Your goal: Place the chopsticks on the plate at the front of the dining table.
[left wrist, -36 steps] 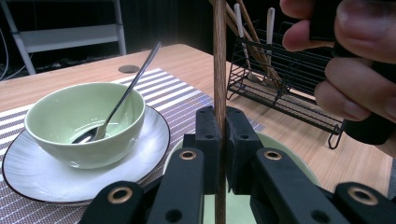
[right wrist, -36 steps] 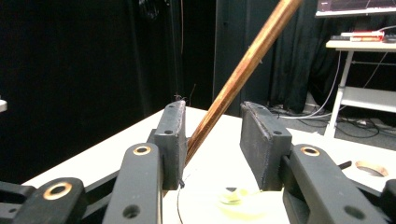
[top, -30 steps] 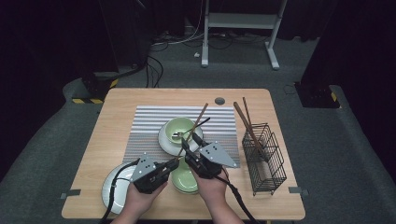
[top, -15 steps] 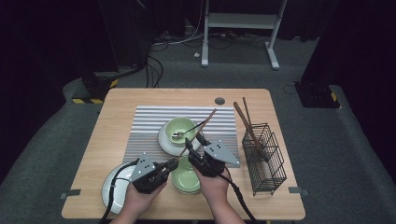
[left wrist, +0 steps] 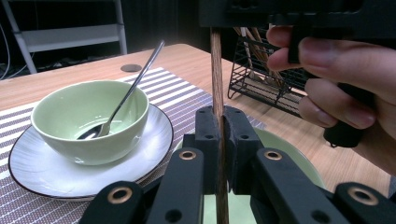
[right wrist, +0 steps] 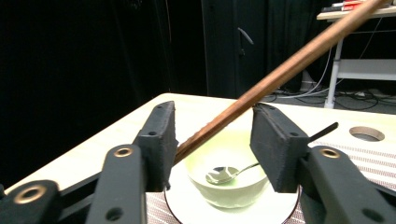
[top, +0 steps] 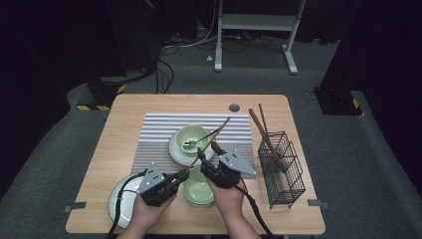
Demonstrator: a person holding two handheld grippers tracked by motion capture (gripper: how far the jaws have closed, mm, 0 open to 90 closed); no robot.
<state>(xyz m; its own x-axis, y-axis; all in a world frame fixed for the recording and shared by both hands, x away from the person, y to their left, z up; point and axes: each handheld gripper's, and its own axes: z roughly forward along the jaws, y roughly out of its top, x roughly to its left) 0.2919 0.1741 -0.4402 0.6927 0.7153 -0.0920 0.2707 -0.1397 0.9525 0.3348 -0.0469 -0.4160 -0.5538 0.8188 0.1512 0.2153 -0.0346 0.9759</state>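
left gripper (top: 174, 178) clamps chopstick (left wrist: 216, 70) at frame centre | right gripper (right wrist: 214, 140) jaws just opening, stick between them unpressed | chopstick: light, stiff, smooth, may slip; grip mid-shaft

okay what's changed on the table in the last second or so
The right tool has just been opening its jaws: the chopstick lies between them, no longer clamped, and that hand has drawn back a little. The left tool stays shut on the chopstick. The green bowl with its spoon, the plates and the wire rack have not moved.
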